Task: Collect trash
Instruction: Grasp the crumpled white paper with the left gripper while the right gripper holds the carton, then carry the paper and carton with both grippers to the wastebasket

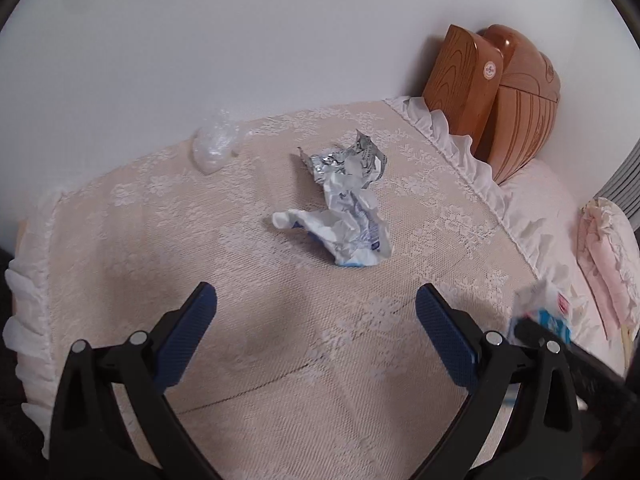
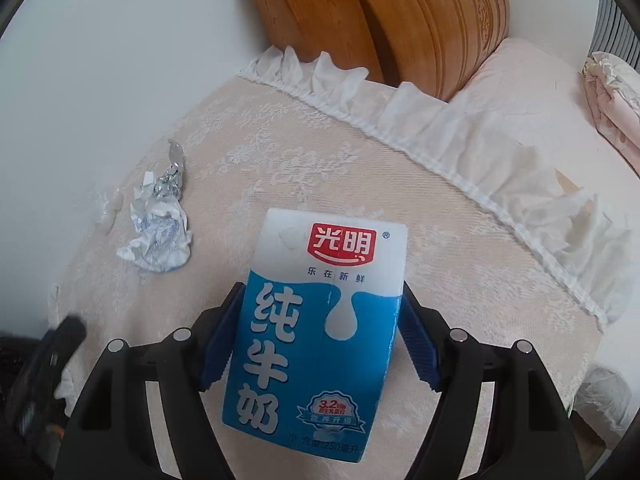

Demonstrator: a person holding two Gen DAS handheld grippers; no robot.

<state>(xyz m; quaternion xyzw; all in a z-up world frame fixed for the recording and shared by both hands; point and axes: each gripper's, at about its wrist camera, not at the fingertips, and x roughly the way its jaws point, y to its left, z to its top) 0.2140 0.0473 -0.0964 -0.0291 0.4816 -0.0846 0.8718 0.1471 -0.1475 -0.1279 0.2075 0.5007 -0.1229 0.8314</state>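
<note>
Right wrist view: right gripper (image 2: 320,316) fingers clamped on blue-and-white milk carton (image 2: 320,312), gripped by its sides for lifting. Left gripper (image 1: 316,324) fingers apart, aimed at crumpled white-and-foil wrapper (image 1: 340,208) left of carton, on lace-covered table (image 1: 160,240).

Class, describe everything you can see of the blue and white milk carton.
The blue and white milk carton is a rectangular paper box with a red logo patch on its white top, large grey characters down its blue face and a white drop. It looks intact, lying on the beige lace cloth, between the blue pads of the right tool, which press its two sides.
</note>
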